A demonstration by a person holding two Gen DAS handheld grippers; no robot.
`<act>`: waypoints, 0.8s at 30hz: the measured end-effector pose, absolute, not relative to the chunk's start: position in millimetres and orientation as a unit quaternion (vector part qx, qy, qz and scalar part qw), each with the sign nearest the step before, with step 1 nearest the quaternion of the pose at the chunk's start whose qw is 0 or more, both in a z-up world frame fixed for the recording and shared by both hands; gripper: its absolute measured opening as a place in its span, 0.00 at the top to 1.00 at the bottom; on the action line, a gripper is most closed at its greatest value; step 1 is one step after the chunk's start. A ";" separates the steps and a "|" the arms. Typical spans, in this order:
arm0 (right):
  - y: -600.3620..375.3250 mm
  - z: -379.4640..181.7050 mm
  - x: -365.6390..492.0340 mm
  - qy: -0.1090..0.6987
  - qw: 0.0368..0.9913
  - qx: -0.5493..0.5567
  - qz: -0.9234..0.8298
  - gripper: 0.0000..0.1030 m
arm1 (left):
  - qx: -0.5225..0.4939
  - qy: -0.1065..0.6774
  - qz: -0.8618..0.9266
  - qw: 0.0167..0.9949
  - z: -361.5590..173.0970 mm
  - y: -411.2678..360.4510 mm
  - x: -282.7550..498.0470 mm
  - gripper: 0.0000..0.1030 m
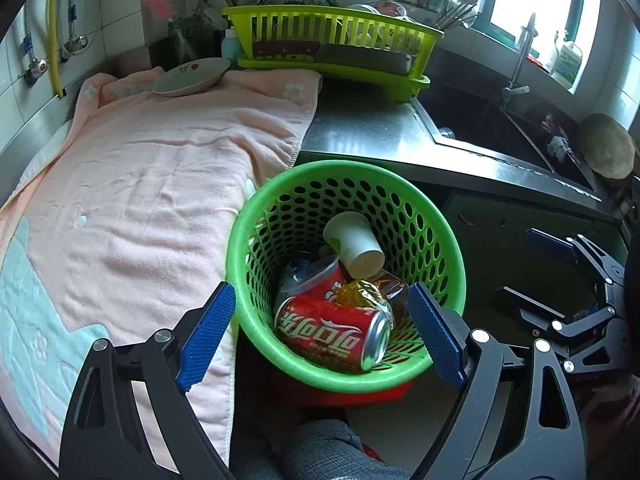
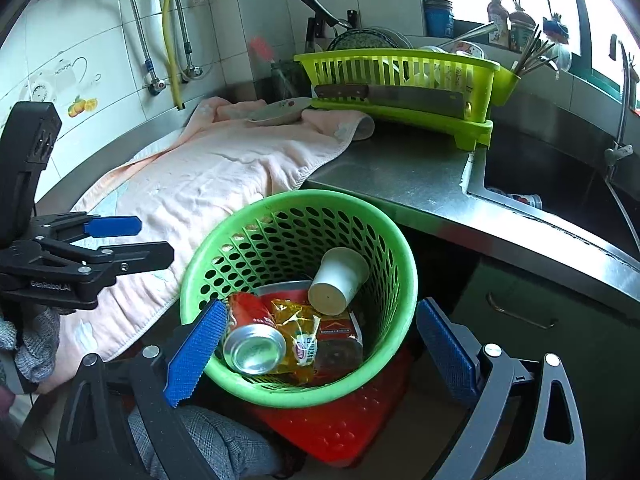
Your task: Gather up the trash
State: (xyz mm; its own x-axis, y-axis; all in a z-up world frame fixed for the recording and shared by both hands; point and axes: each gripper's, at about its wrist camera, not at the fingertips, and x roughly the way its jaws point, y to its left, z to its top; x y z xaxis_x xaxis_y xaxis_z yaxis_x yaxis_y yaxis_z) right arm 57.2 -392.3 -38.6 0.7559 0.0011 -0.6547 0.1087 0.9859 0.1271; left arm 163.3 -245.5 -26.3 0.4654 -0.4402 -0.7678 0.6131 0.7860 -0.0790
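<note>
Across the counter lies a pink towel (image 1: 160, 168), a lime dish rack (image 1: 332, 40) behind it. Below the edge, a green basket (image 2: 404, 280) holds the red can (image 1: 332, 330), paper cup (image 1: 354, 244) and wrappers. Both the left gripper (image 1: 322, 336) and right gripper (image 2: 320, 354) gape empty over it. Only the right view shows a red stool (image 2: 344, 420) underneath.

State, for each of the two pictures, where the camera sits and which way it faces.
Left wrist: on the left gripper, looking down into the green basket; its open jaws and the right gripper show.
Right wrist: on the right gripper, facing the same basket; its open jaws and the left gripper show.
Shared: basket, red can, pink towel.
</note>
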 end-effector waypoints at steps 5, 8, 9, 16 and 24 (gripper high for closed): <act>-382.6 -38.1 52.9 0.349 0.933 0.079 -0.027 0.10 | 0.090 0.405 -0.299 0.859 -15.5 -226.5 156.5 0.10; -373.1 -38.0 50.2 0.350 0.933 0.073 -0.033 0.10 | 0.092 0.395 -0.284 0.869 -8.1 -214.6 150.0 0.08; -370.6 -38.3 49.8 0.352 0.932 0.075 -0.034 0.10 | 0.092 0.392 -0.277 0.872 -5.8 -210.3 147.9 0.06; -358.0 -37.2 44.4 0.355 0.930 0.088 -0.037 0.10 | 0.088 0.375 -0.245 0.890 7.5 -178.7 134.3 0.05; -345.9 -27.7 36.8 0.345 0.934 0.089 -0.043 0.08 | 0.073 0.367 -0.212 0.903 11.6 -148.2 121.5 0.05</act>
State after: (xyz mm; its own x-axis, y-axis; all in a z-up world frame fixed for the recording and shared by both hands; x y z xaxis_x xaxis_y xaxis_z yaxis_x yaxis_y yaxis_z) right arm 36.8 -345.9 -27.7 0.7589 -0.0191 -0.6510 0.1412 0.9806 0.1358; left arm 121.5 -148.2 11.6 0.6409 -0.3296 -0.6932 0.4364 0.8994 -0.0241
